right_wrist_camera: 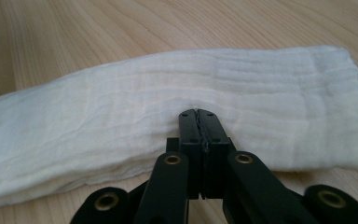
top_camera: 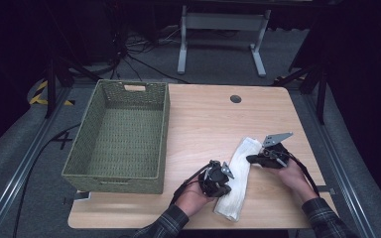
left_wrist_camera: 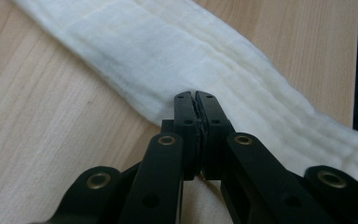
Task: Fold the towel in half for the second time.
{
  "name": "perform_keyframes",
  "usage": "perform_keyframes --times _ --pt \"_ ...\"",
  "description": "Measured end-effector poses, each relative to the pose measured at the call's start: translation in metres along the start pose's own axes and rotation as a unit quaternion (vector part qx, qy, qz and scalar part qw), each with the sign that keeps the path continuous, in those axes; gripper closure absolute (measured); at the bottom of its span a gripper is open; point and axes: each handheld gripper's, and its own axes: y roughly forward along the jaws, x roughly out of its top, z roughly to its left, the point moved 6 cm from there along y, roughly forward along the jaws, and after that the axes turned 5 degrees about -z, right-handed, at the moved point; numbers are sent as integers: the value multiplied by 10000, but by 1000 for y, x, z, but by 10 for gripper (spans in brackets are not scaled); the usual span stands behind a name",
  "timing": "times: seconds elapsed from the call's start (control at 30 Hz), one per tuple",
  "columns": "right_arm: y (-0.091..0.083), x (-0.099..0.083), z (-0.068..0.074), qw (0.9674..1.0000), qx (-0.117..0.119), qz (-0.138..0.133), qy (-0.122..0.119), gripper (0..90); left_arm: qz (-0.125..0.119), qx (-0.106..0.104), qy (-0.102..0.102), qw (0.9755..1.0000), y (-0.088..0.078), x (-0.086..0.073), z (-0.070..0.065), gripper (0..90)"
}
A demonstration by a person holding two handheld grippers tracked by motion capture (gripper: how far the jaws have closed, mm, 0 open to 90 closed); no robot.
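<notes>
The folded towel [top_camera: 236, 178] is lying on the surface [top_camera: 203, 119] right of the basket [top_camera: 121, 136]. The left tool [top_camera: 225, 174] and right tool [top_camera: 252, 159] are meeting its long edges, jaws closed, apparently pinching cloth at the tips. Likely next: lifting together, level, toward the basket.

One folded white cloth [top_camera: 236, 177], one woven basket [top_camera: 121, 139], two grippers.

My light wooden worktop [top_camera: 203, 119] carries a green woven basket [top_camera: 121, 136] at its left (handle slot on the far wall) and a folded white cloth [top_camera: 238, 176] near the front.
</notes>
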Motion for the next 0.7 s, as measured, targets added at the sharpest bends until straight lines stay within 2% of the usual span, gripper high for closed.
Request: perform_keyframes --times 0.23,0.33,0.5,0.63,0.7 --pt "15 12 2 9998 144 -71 -89 895 18 -213 135 9997 8 4 -15 873" --pt "18 15 3 9998 176 -74 -103 895 13 -213 164 9996 10 5 -19 873" --pt "20 17 4 9997 183 -62 -154 894 13 -225 187 9996 7 4 -17 864" --pt "16 16 5 9997 197 -98 -133 889 -65 -208 168 9996 5 5 -14 831" --pt "14 15 5 9996 214 -106 -130 861 -122 -157 227 9995 3 6 -12 804"
